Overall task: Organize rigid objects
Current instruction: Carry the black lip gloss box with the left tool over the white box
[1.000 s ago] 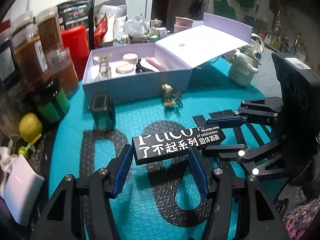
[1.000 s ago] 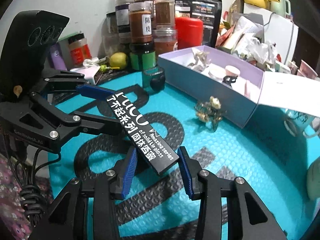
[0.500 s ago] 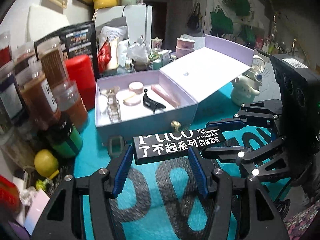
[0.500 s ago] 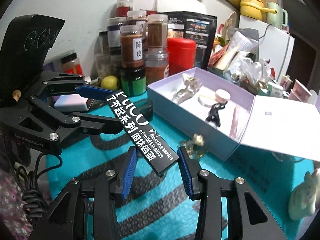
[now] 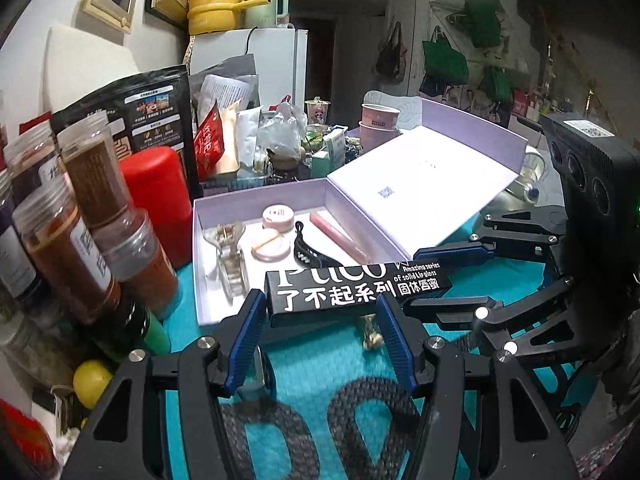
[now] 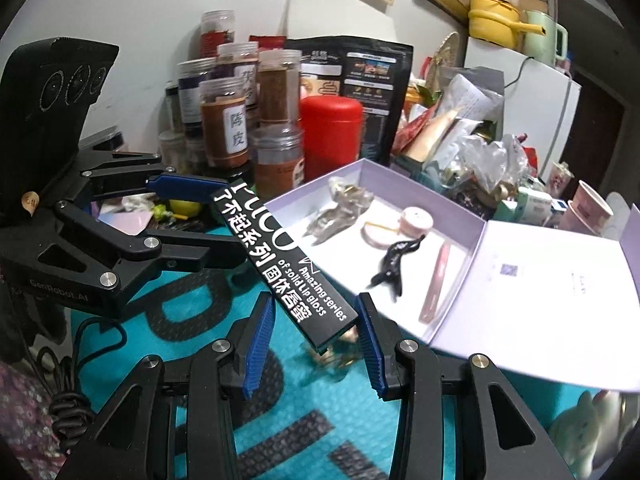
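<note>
The black lip-gloss box point(image 5: 356, 288), clamped at either end by the left gripper point(image 5: 320, 340) and right gripper point(image 6: 316, 344), has risen off the worktop point(image 5: 320, 364). The open lilac box point(image 5: 208, 264) now lies just beyond both sets of fingers; placement appears imminent.

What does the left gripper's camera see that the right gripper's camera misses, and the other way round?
Only the left wrist view shows green bags hanging on the far wall. Only the right wrist view shows a pale figurine at the mat's edge. Both show the black lip gloss box gripped at its ends by the left gripper and the right gripper, and the open lilac box behind it.
</note>
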The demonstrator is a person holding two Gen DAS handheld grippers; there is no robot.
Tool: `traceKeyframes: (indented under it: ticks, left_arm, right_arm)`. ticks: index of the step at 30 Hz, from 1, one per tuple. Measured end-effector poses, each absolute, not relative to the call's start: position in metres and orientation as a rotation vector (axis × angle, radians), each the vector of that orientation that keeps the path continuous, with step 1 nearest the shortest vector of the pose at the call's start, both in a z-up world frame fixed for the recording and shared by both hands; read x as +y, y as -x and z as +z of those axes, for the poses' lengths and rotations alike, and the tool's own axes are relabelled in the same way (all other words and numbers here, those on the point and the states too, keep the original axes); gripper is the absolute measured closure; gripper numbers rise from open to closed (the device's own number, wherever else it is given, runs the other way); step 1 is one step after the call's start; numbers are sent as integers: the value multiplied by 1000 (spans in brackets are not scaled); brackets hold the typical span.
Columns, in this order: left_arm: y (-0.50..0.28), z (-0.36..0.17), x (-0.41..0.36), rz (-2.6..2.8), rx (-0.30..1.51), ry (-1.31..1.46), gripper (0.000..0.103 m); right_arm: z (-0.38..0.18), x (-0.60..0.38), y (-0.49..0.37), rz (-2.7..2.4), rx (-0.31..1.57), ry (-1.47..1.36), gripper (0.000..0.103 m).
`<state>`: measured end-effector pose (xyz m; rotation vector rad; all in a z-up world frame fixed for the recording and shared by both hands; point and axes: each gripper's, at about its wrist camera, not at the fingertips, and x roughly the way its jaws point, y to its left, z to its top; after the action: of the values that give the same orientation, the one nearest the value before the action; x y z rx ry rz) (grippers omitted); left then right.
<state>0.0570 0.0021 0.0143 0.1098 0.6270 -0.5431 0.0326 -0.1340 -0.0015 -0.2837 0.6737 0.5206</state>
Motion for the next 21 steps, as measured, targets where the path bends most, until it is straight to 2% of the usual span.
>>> traceKeyframes:
  ticks: [21]
  left_arm:
    - [-135, 37, -16, -535, 587, -175, 46]
  right_arm:
    - [13, -147, -108, 485, 675, 258, 65]
